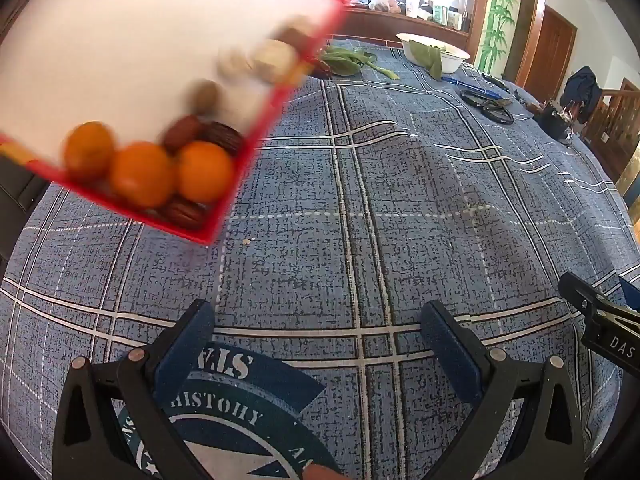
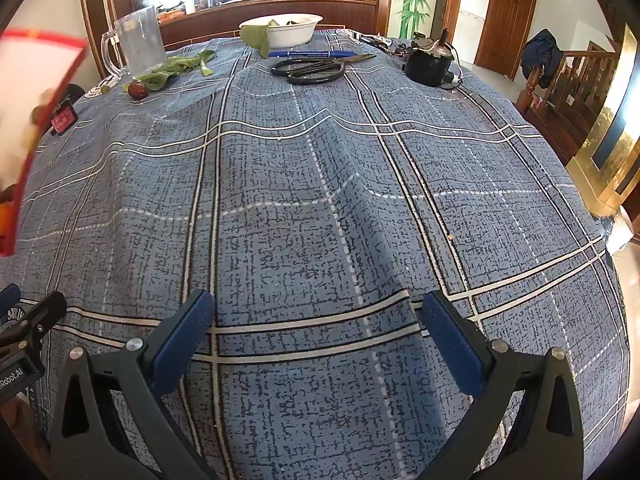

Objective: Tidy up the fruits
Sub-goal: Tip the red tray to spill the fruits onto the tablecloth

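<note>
The red tray [image 1: 236, 172] hangs tilted above the counter [image 1: 400, 208], left of the scissors [image 2: 312, 70]. Oranges [image 1: 204, 171] and brown fruits [image 1: 182, 132] pile in its low corner; sorting seems not started. Both the left hand-held gripper [image 1: 318, 330] and the right hand-held gripper [image 2: 318, 320] are apart, holding nothing. A bowl [image 2: 288, 28] and jug [image 2: 138, 40] sit behind the scissors.

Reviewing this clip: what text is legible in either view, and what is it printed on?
"HISTORY", upside down: round blue emblem on the blue plaid tablecloth.
"DAS": black right gripper body.
"Robot.AI", cut off: black left gripper body.
Small red-and-black label: too small to read.
Red-rimmed fruit tray: blurred.
</note>
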`<act>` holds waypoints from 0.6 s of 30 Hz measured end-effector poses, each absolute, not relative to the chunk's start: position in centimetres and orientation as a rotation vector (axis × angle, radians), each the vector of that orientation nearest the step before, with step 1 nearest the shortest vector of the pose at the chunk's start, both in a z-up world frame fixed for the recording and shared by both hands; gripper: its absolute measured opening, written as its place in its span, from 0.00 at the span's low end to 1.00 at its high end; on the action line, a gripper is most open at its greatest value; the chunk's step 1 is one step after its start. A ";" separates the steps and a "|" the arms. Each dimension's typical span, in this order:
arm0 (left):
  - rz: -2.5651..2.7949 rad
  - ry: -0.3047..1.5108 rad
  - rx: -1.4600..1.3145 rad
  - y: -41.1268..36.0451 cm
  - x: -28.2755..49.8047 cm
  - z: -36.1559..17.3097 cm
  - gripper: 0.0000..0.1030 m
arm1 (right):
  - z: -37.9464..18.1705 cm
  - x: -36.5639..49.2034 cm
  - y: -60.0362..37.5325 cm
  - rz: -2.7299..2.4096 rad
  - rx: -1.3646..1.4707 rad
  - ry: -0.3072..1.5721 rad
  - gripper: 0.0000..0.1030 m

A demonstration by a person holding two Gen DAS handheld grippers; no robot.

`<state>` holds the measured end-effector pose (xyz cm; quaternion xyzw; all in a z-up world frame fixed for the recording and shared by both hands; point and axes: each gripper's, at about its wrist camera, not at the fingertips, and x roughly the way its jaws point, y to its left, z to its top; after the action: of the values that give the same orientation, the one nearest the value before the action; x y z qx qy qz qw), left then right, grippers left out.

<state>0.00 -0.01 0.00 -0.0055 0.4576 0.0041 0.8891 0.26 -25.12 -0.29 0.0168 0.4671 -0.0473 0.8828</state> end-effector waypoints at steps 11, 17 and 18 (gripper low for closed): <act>0.008 0.951 -0.012 0.0 0.0 0.0 0.99 | -0.3 0.2 -25.2 -0.098 0.036 0.972 1.00; 0.008 0.952 -0.012 0.0 0.0 0.0 0.99 | -0.3 0.3 -25.1 -0.098 0.035 0.973 1.00; 0.008 0.952 -0.012 0.0 0.0 0.0 0.99 | -0.3 0.3 -25.1 -0.098 0.035 0.973 1.00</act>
<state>0.01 0.00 -0.03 -0.0057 0.4582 0.0040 0.8888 0.27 -25.14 -0.29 0.0170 0.4673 -0.0472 0.8827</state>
